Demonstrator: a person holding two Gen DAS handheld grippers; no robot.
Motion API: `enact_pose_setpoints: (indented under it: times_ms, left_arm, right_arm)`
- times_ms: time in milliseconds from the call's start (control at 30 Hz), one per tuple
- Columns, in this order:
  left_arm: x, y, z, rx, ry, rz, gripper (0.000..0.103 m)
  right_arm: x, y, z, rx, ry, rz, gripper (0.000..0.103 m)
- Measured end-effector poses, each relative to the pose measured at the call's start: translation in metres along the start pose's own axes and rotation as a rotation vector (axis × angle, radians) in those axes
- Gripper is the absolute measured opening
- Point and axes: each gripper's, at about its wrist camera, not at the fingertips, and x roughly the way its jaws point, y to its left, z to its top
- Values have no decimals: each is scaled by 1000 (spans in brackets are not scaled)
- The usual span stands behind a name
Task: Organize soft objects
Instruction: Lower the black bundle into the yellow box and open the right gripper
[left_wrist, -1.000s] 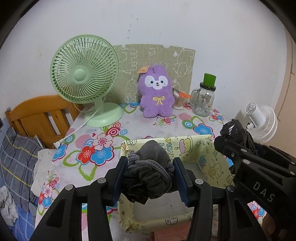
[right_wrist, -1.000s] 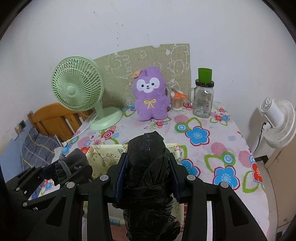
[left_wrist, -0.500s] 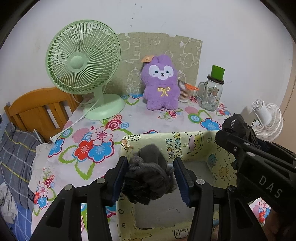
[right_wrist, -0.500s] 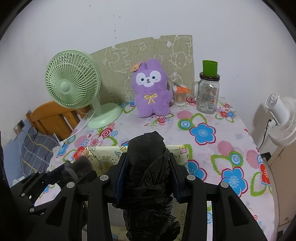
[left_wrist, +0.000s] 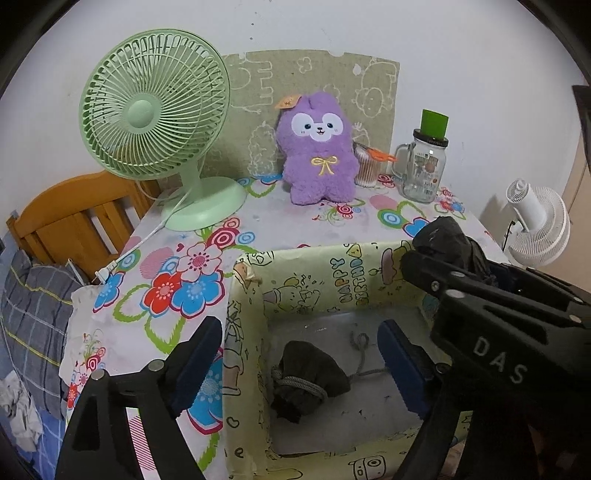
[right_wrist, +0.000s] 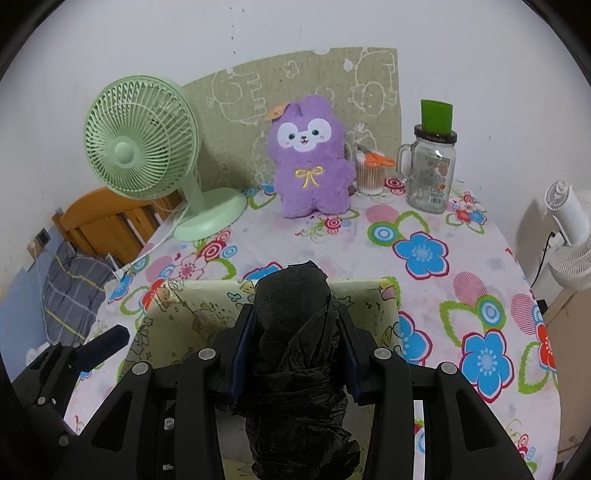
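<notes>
The left gripper (left_wrist: 299, 363) is opening its fingers; the grey bundle (left_wrist: 308, 380) it gripped a second ago has dropped free and lies on the floor of the box (left_wrist: 255, 332), below and between the spread fingers, touching neither. The bundle is dark grey cloth tied round with a grey cord. The right gripper (right_wrist: 295, 347) is still clenched on a black plastic-wrapped bundle (right_wrist: 295, 354) above the box. "HAPPY BIRTHDAY" is printed on the box's inner wall, and "DAS" on the right gripper's side. The box stands on the flowered counter (right_wrist: 424, 254).
</notes>
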Motion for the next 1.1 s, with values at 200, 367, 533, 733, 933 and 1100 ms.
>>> enact_pose_setpoints:
  times_ms: [200, 367, 533, 733, 933, 1100]
  left_arm:
    - [0, -4, -2, 11, 6, -19, 95]
    - [-2, -4, -2, 5, 8, -24, 96]
    - [-11, -6, -3, 11, -7, -37, 97]
    - [-24, -10, -5, 8, -29, -44, 101]
    - [-35, -9, -8, -7, -38, -29, 102]
    - [-45, -8, -11, -11, -43, -9, 103]
  right_arm:
    - [6, 1, -6, -6, 36, 17, 64]
    - [-1, 1, -8, -12, 19, 1, 72]
    - [-13, -3, -9, 2, 4, 1, 81]
    - [-26, -4, -13, 12, -3, -1, 83]
    - [-41, -6, -18, 42, -31, -28, 90]
    - [-53, -6, -21, 44, -42, -39, 92]
